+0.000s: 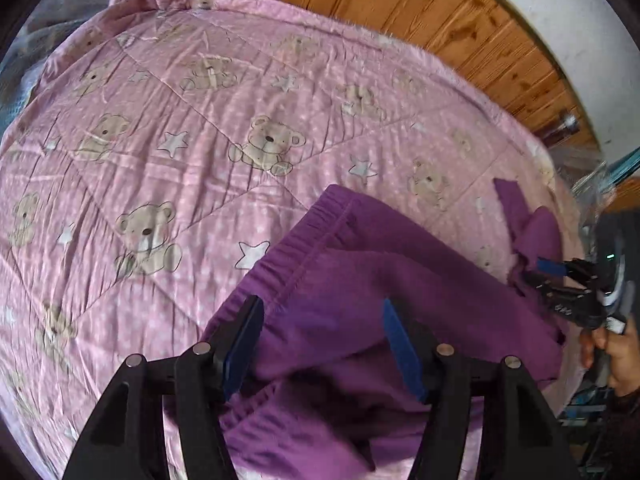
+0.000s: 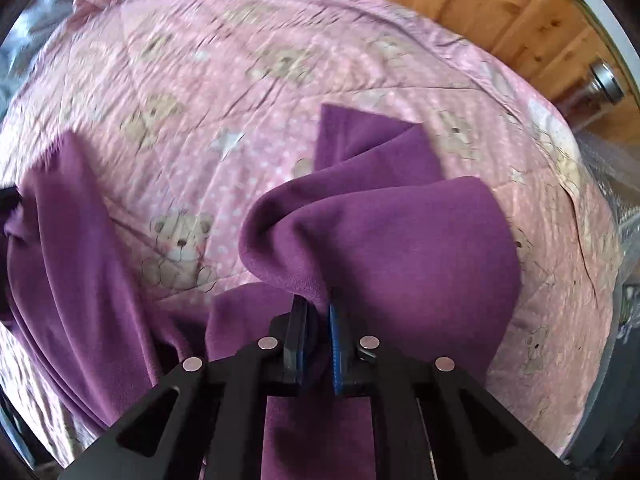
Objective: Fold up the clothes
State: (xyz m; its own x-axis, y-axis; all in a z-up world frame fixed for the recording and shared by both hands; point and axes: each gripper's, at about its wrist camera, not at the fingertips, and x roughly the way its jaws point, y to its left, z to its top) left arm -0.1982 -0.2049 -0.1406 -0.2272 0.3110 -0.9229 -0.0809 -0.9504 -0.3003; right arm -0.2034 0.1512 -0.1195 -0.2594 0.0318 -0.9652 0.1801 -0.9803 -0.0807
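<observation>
Purple fleece trousers (image 1: 360, 280) lie crumpled on the pink bedspread, elastic waistband toward the far left. My left gripper (image 1: 320, 308) hovers open just above the waist area, with fabric showing between its blue pads and none of it clamped. In the right wrist view my right gripper (image 2: 318, 312) is shut on a fold of a purple trouser leg (image 2: 384, 240), lifting it into a bunched hump. From the left wrist view, the right gripper (image 1: 536, 270) appears at the right edge, pinching the same cloth, with a hand (image 1: 618, 354) holding it.
The pink quilt with teddy bears and stars (image 1: 180, 140) covers the whole bed. A wooden plank wall (image 1: 440, 12) runs behind it. Grey bedding (image 2: 24, 40) bunches at the far left corner. A metal knob (image 2: 606, 80) and clutter sit off the bed's right edge.
</observation>
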